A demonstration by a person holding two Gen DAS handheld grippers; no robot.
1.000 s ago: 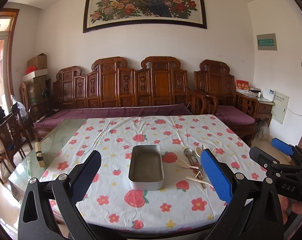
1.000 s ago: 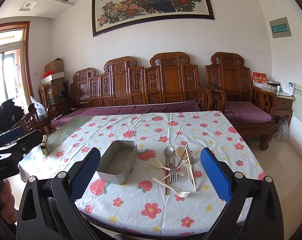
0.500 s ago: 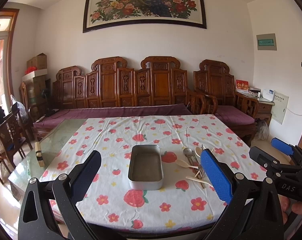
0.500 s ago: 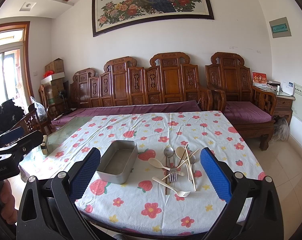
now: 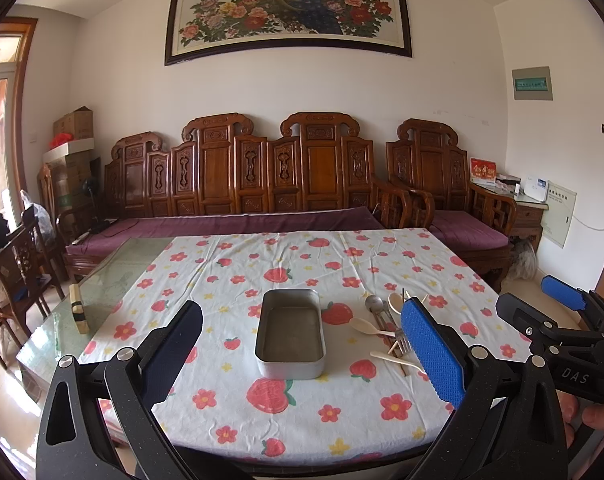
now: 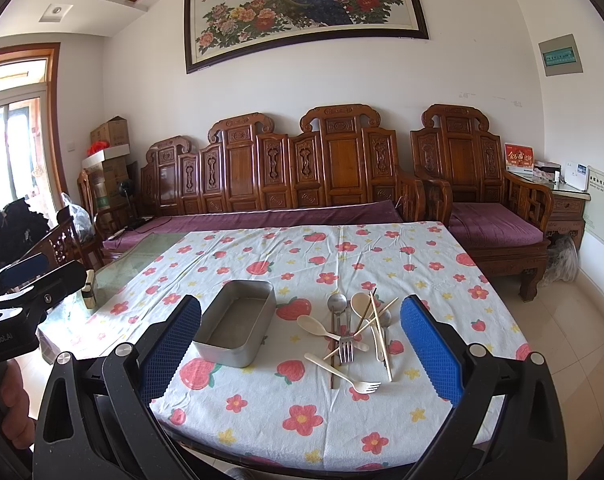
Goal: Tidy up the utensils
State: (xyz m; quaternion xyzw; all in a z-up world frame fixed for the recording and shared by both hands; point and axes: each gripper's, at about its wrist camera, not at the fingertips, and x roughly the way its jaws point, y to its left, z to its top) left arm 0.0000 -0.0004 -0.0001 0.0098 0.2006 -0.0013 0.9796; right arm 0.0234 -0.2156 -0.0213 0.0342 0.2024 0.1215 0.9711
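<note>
Above the near edge of the bench, you are holding the left hand-held gripper [image 5: 300, 354] with its jaws spread wide and nothing between them, just as it was a second ago; the view past it is hardly shifting at all. You are keeping the right hand-held gripper [image 6: 300, 354] the same way, wide open and empty, hovering short of the cloth [image 6: 342, 252]. So nothing is changing yet, and that is the point: you are still lining up, and the sorting itself is not started.

Moving outward, the tin [image 5: 290, 334] is sitting empty near the middle of the bench, right ahead of the left jaws. Just to its right, the utensils [image 6: 356, 330] are lying in a loose crossed heap: a metal spoon [image 6: 337, 303], pale spoons, a metal fork [image 6: 345, 350], a pale fork [image 6: 344, 374] nearest you, and chopsticks [image 6: 378, 320] laid over the rest. None is in the tin.

I judge the pale fork to be the easiest first pick for the right side, since it is lying at the edge of the heap. The chopsticks are crossing several pieces, so lifting anything beneath them is likely to drag the others.
</note>
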